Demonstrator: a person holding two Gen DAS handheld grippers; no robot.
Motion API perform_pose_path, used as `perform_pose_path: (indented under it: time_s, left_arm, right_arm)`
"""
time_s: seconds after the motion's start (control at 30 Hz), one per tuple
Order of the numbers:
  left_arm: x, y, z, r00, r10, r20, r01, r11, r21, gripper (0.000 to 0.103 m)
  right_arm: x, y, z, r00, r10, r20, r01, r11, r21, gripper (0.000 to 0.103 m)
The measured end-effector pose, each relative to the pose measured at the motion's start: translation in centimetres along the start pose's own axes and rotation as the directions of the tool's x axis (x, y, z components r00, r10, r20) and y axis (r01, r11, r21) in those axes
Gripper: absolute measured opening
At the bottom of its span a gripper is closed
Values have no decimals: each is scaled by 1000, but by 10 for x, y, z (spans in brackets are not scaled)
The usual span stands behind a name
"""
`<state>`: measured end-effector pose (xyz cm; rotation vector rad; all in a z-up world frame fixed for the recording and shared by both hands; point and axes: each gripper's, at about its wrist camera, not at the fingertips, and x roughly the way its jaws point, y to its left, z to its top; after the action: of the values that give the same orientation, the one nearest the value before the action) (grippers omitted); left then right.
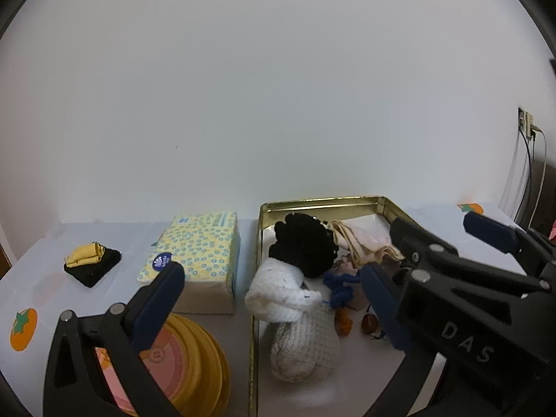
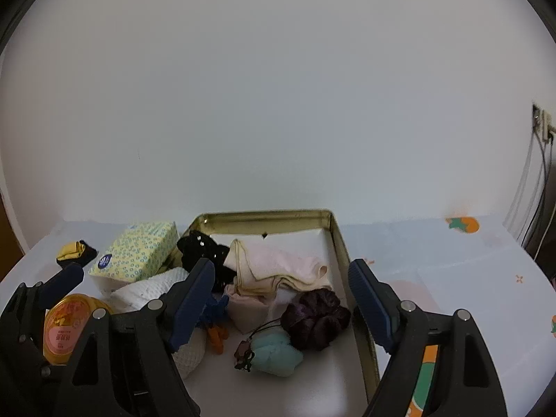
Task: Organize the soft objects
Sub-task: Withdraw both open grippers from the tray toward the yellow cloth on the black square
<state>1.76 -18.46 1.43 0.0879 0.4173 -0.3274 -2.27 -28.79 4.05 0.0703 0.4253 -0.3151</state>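
A gold tin tray (image 1: 392, 208) (image 2: 342, 253) holds soft things: a white knit cloth (image 1: 299, 333) (image 2: 153, 292), a black scrunchie (image 1: 305, 243) (image 2: 205, 250), a folded cream cloth (image 1: 361, 243) (image 2: 278, 271), a dark purple scrunchie (image 2: 316, 316), a teal soft lump (image 2: 278, 352) and blue yarn (image 1: 338, 286). A black and yellow folded cloth (image 1: 92, 262) (image 2: 74, 252) lies on the table at far left. My left gripper (image 1: 271, 302) is open and empty over the tray's left edge. My right gripper (image 2: 281, 302) (image 1: 427, 243) is open and empty above the tray.
A yellow dotted tissue pack (image 1: 198, 257) (image 2: 137, 253) stands left of the tray. A round yellow tin (image 1: 187, 358) (image 2: 69, 326) sits in front of it. The white tablecloth (image 2: 451, 278) has orange fruit prints. A wall stands behind; cables hang at far right (image 1: 531, 160).
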Motion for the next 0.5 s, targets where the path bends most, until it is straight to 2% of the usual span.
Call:
perform_pose_path:
  time_s: [0.3, 0.5]
  left_arm:
    - [-16, 1, -2, 998, -32, 49, 32, 999, 9, 103]
    - [-23, 0, -5, 998, -37, 57, 35, 999, 28, 103]
  right_arm:
    - [-29, -3, -13, 989, -32, 142, 26, 999, 41, 81]
    - [-37, -6, -20, 988, -51, 148, 43, 997, 63, 82]
